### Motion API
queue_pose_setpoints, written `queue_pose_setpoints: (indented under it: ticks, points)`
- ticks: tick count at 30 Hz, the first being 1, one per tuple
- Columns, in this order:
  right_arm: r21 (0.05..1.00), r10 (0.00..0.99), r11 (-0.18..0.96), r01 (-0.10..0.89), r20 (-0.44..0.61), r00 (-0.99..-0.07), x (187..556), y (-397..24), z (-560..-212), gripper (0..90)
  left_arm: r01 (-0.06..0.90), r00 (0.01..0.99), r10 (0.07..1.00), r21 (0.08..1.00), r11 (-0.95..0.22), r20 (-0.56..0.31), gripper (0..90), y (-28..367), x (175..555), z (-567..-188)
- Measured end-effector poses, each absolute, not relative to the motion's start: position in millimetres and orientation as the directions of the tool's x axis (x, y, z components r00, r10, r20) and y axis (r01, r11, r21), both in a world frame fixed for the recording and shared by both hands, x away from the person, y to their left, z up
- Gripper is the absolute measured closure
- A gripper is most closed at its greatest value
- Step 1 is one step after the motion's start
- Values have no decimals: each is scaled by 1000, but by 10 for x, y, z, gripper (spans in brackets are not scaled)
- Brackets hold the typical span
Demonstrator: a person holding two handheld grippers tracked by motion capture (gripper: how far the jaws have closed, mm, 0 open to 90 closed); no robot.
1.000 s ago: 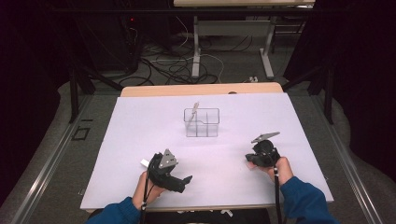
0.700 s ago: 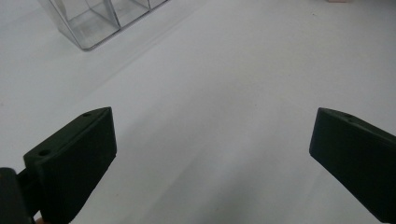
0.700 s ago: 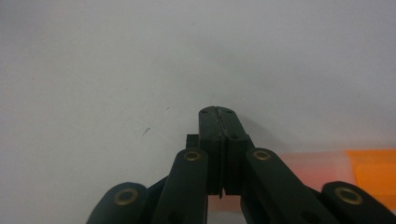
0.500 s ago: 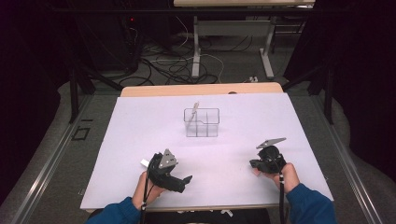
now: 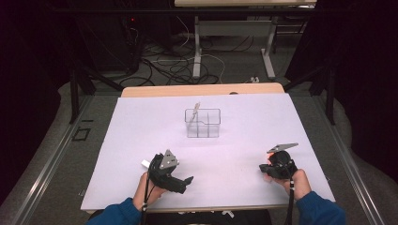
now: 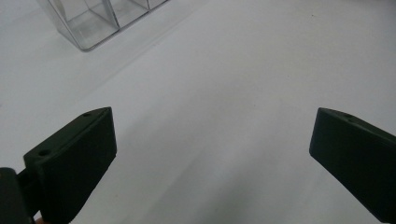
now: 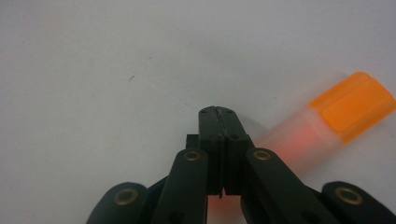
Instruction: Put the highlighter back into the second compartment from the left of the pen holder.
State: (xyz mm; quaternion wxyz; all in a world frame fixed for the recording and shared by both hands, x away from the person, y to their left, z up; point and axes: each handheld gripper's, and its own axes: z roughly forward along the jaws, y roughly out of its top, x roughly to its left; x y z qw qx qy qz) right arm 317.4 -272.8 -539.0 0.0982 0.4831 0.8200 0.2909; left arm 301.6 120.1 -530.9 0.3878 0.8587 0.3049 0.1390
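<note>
A clear plastic organizer (image 5: 202, 123) with compartments stands mid-table, and a thin pale stick (image 5: 196, 108) leans out of its back left cell. Its corner is in the left gripper view (image 6: 93, 23). My left gripper (image 5: 187, 180) rests near the front edge, jaws wide open (image 6: 212, 135) over bare white table. At the front right, my right gripper (image 5: 263, 168) points left with its jaws pressed flat together (image 7: 218, 112). An orange-capped translucent tube (image 7: 350, 107) lies on the table, running under those jaws; an orange spot (image 5: 265, 164) marks it at the tips.
The white tabletop (image 5: 141, 140) ends in a wooden strip (image 5: 202, 90) at the far side. Beyond it lie floor cables (image 5: 178, 65) and metal desk legs (image 5: 197, 47). Blue sleeves come in from the bottom edge.
My right gripper has slid to the right and a little toward the front edge, still shut. The left gripper and the organizer have not moved.
</note>
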Motion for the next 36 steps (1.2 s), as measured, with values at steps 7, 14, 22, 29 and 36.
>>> queue_pose_setpoints:
  ticks: [7,14,22,29,36]
  points:
    - [562,866,368,741,84,-494,3145,-2819,-5393,900,417,774,633,752,-511,1,6,1201,3016,-5310]
    - [566,886,358,743,45,-461,3144,-2933,-5390,900,418,782,623,741,-525,0,6,1209,3022,-5298]
    - [566,901,356,743,3,-434,3159,-3035,-5392,896,421,781,624,741,-523,-3,6,1207,3020,-5300]
    - [602,894,342,722,28,-447,3136,-3047,-5327,700,418,777,630,748,-515,0,6,1200,3016,-5309]
    - [638,912,280,717,55,-406,3138,-3094,-5236,413,419,782,623,740,-526,-1,6,1206,3021,-5301]
